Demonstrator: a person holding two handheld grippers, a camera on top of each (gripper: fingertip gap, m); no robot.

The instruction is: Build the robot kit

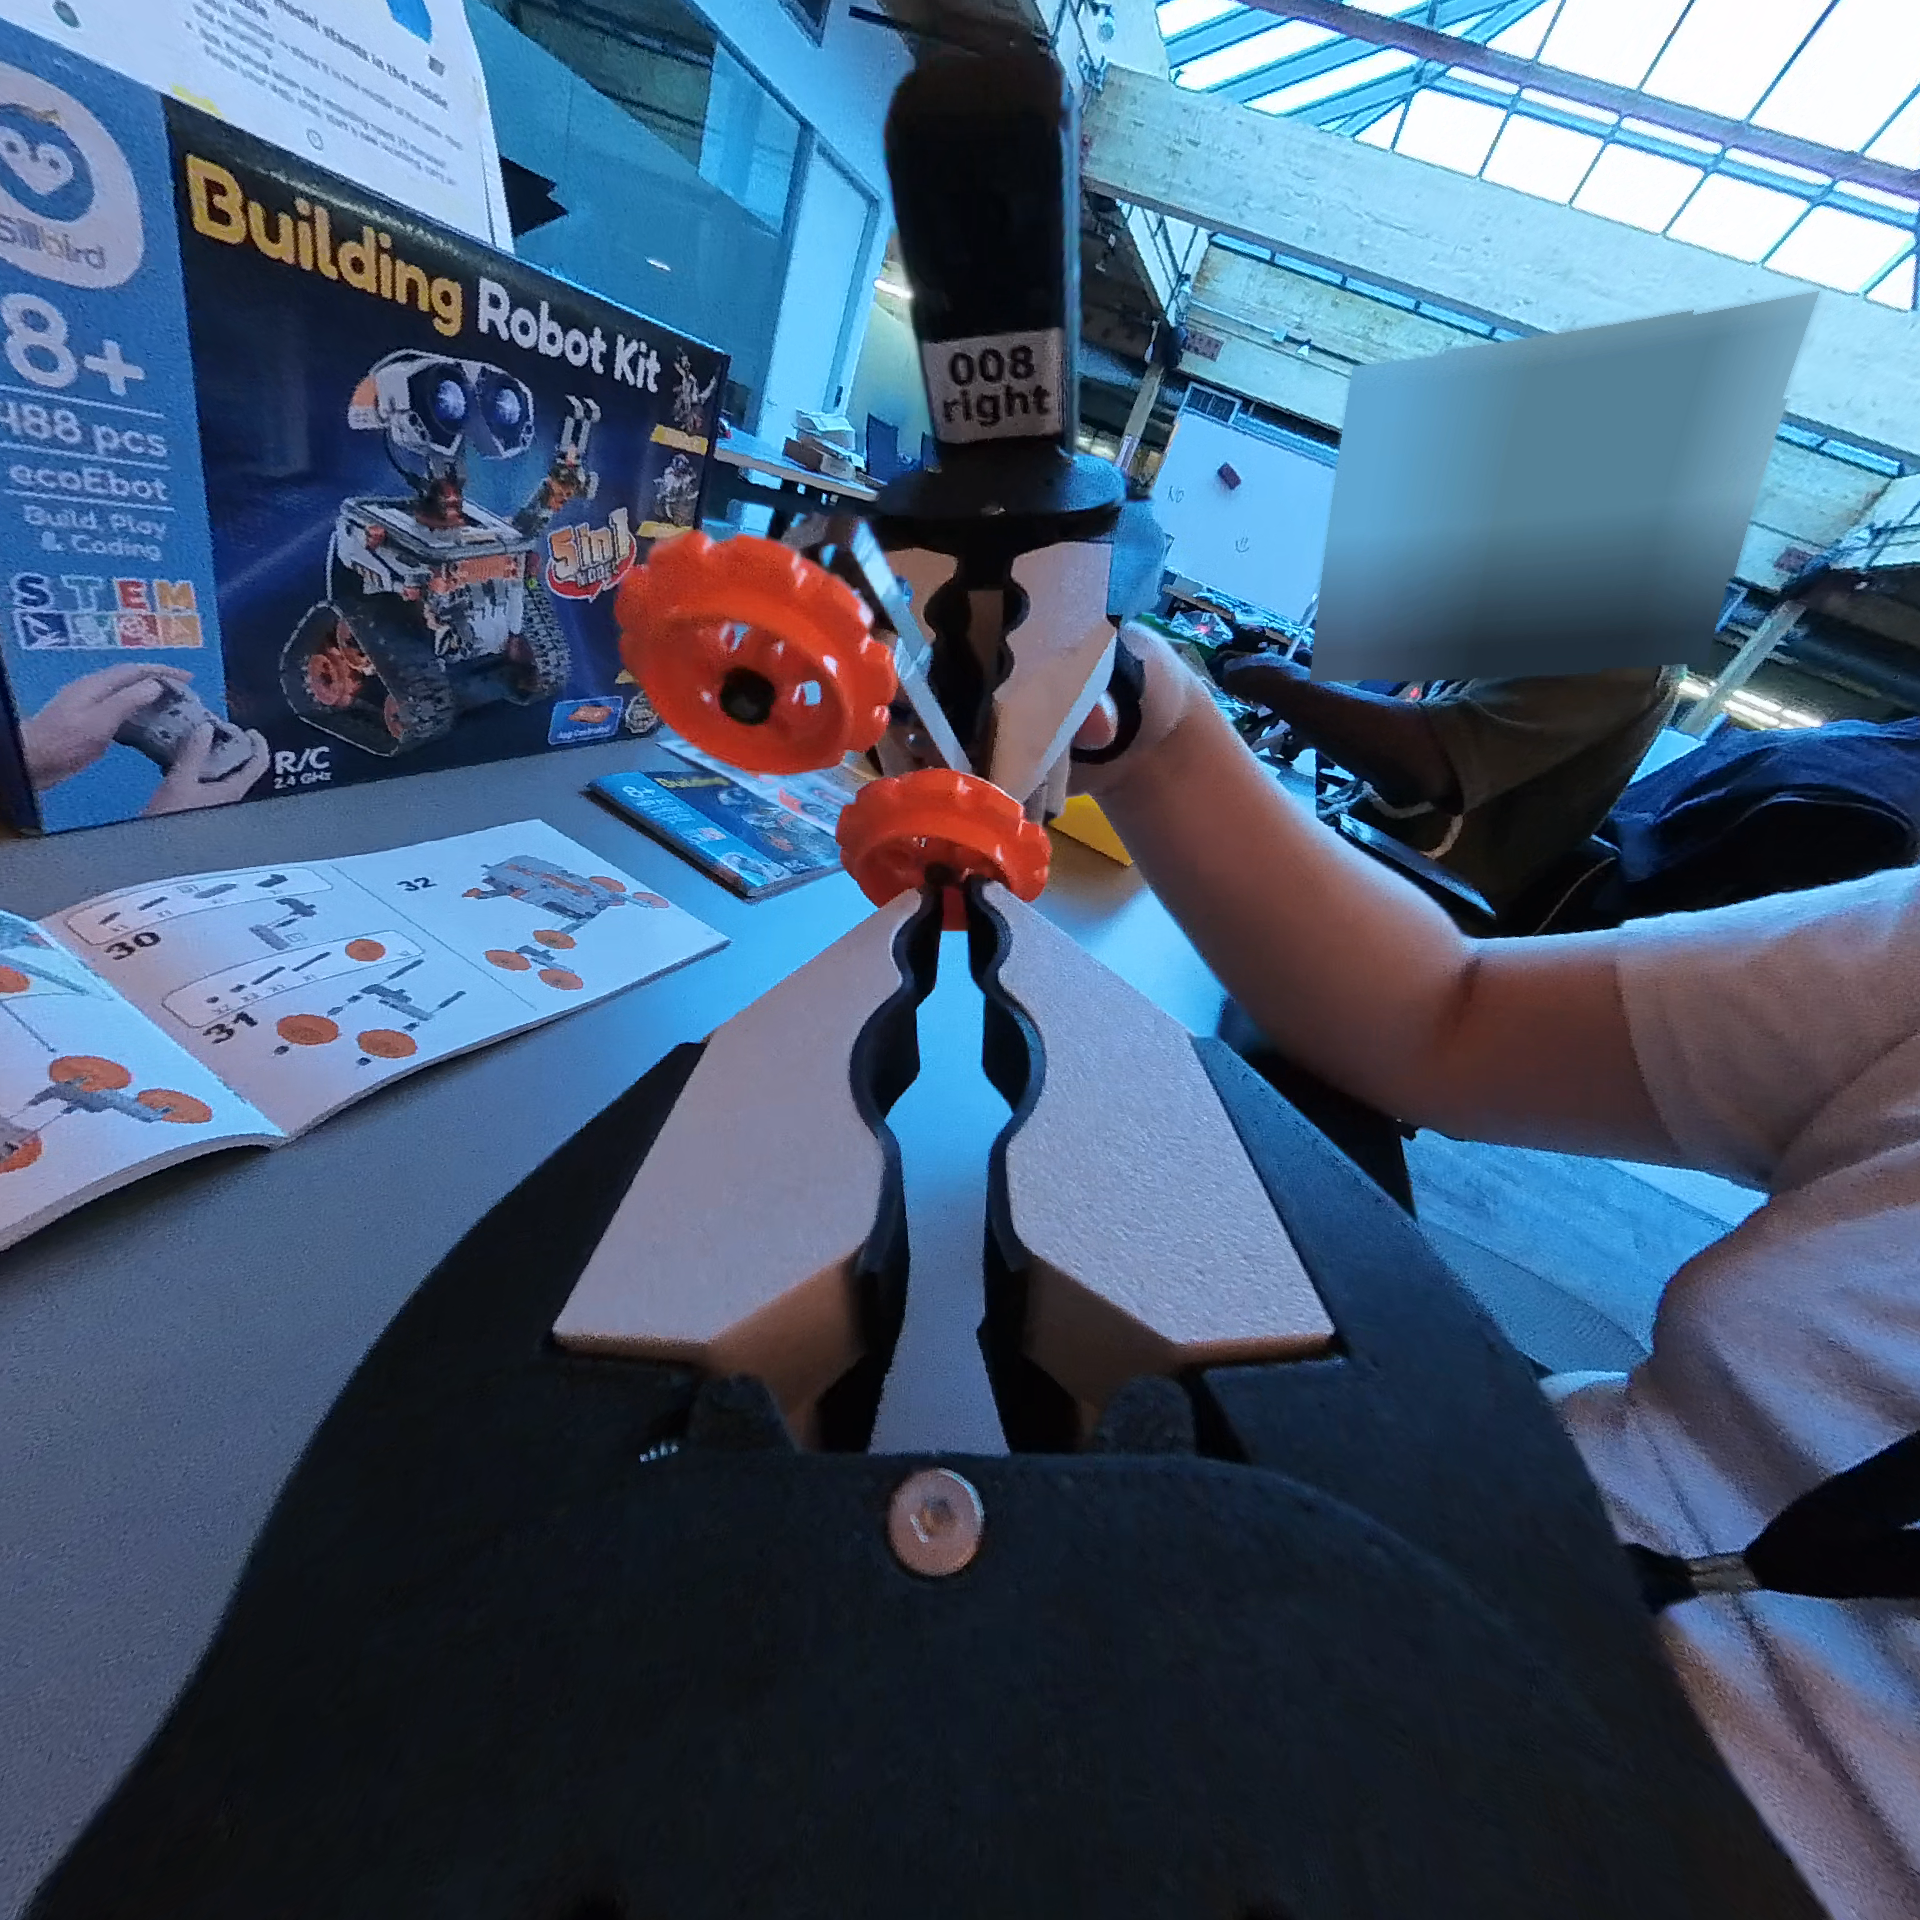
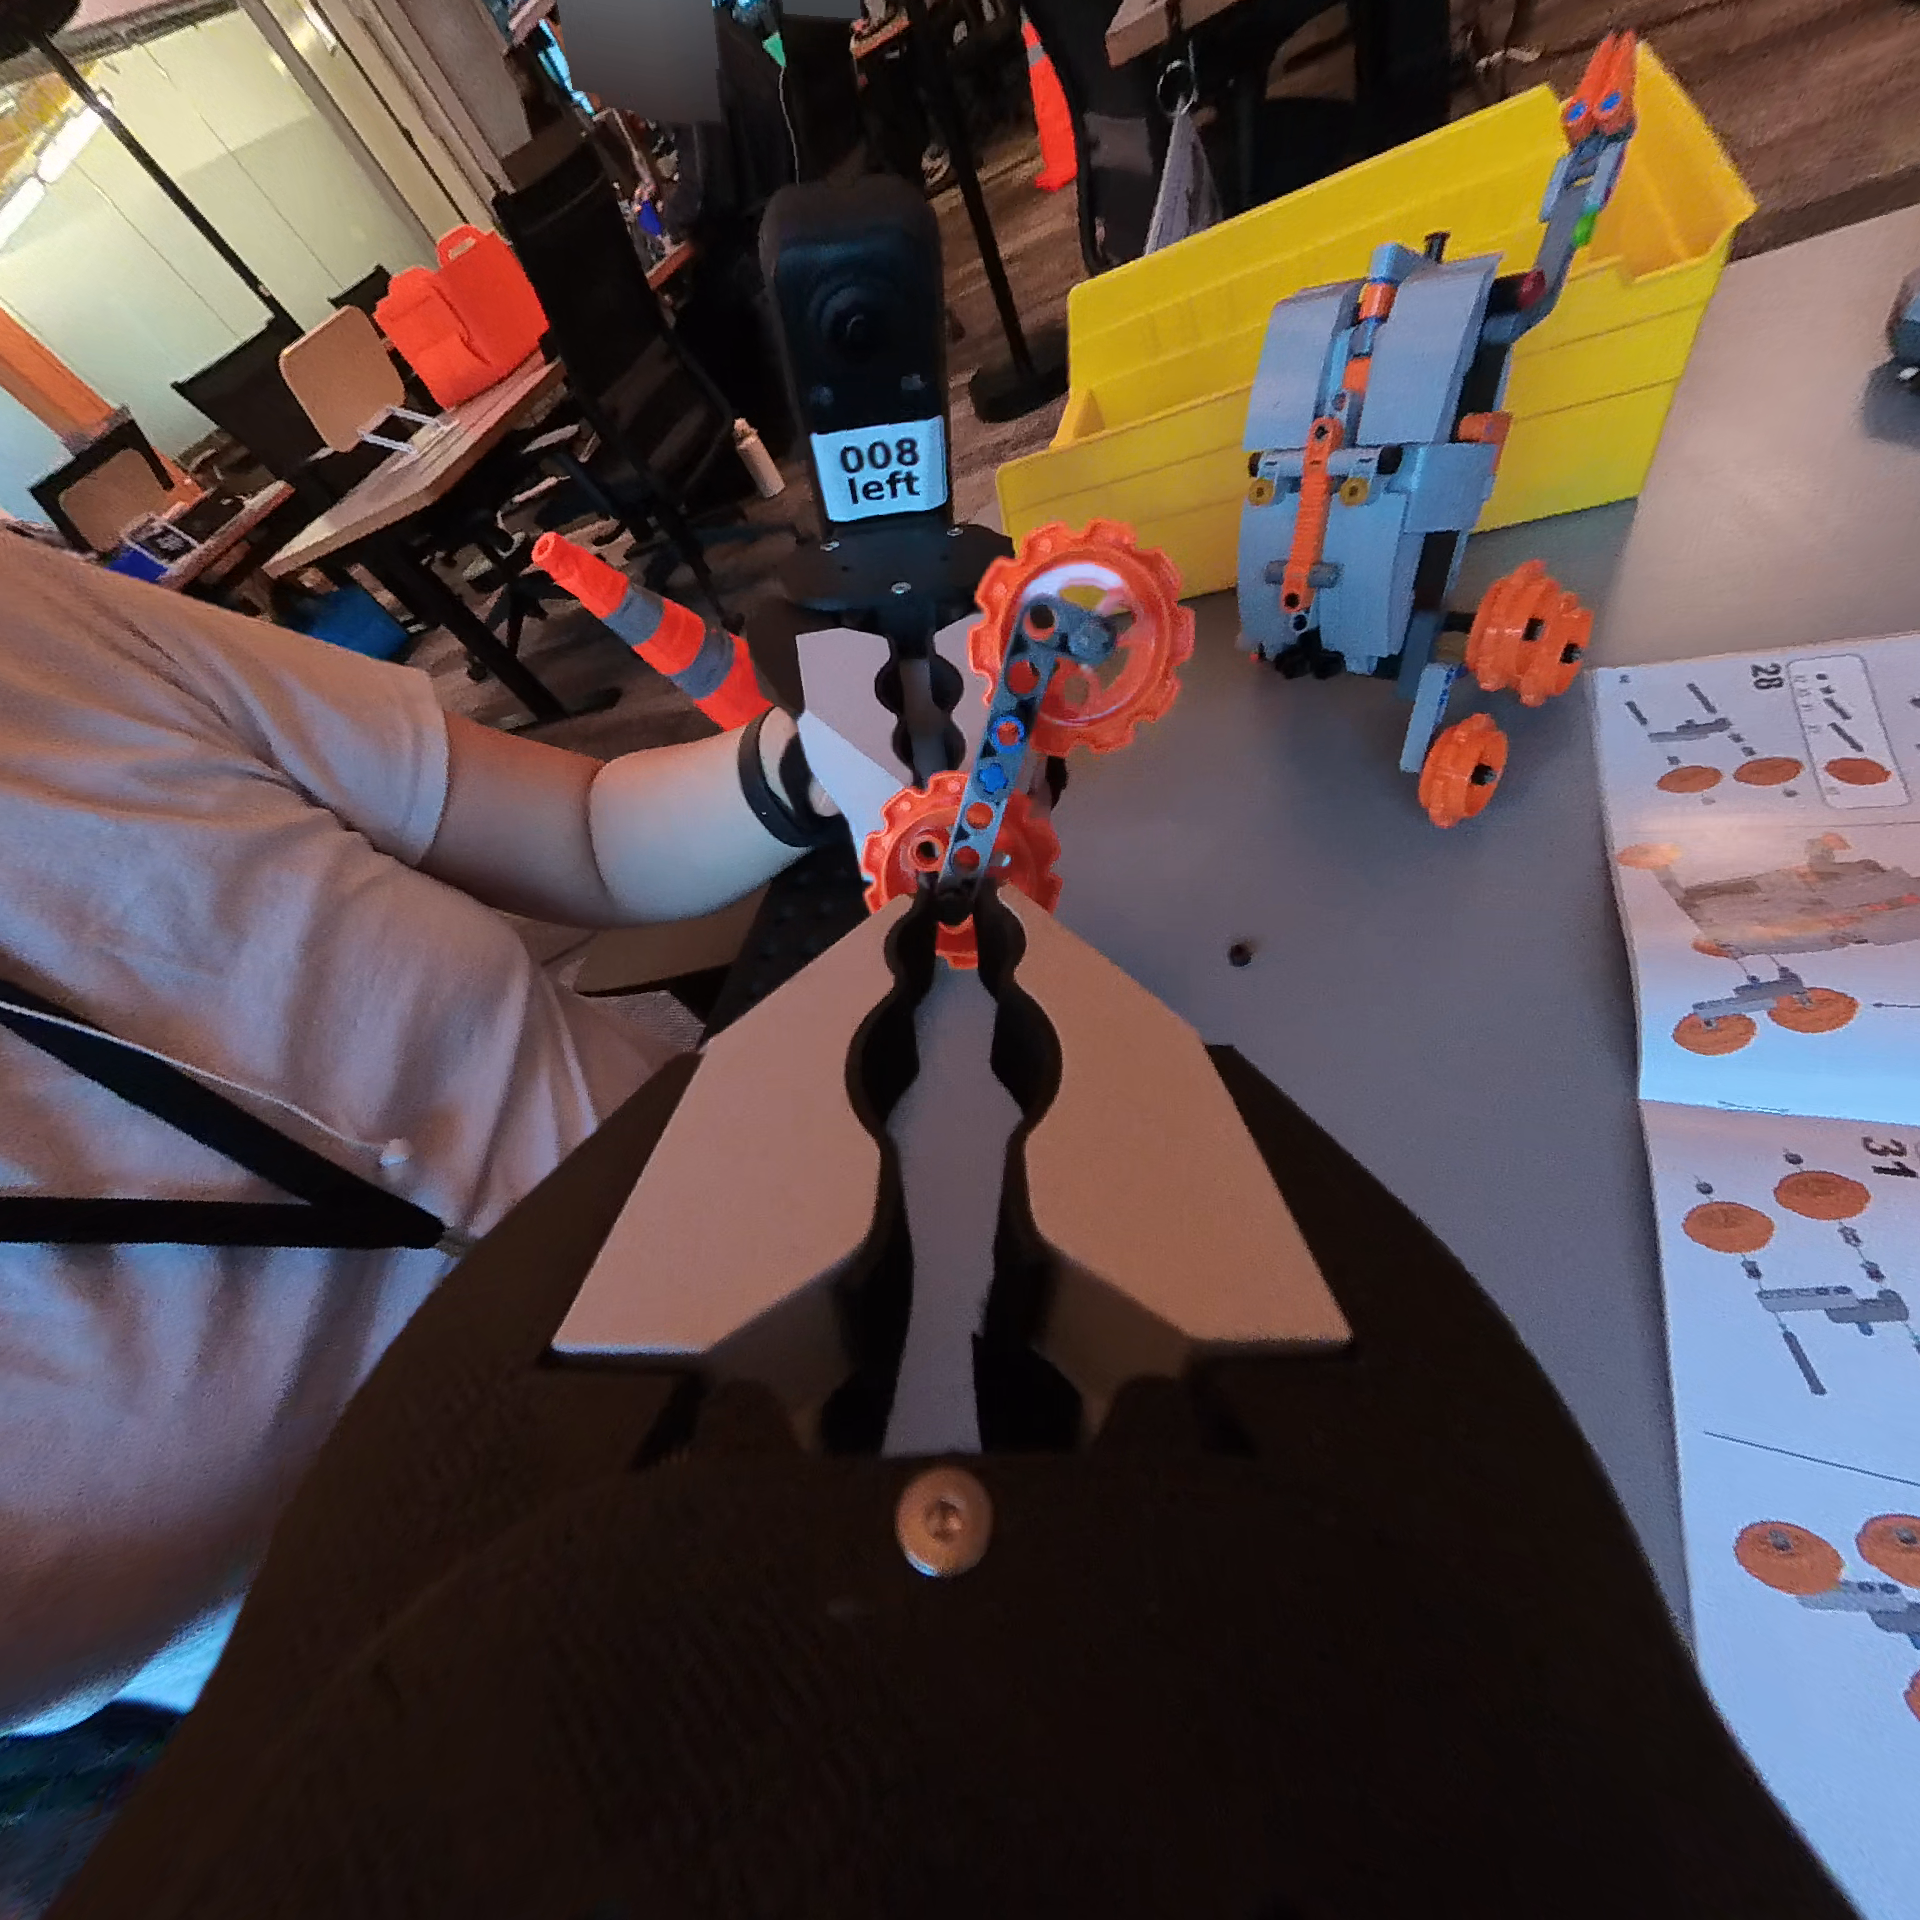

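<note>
Both tools pinch one two-wheel assembly near a yellow bin.

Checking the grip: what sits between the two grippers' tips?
In both views, a small assembly: a grey beam carrying two orange wheels, between left gripper and right gripper.

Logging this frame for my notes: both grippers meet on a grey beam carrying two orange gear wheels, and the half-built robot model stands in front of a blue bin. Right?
Nearly. The bin is yellow, not blue, as the right wrist view shows. The rest holds: the left gripper and right gripper meet on the grey beam with two orange gear wheels, and the half-built robot model stands before the bin.
</note>
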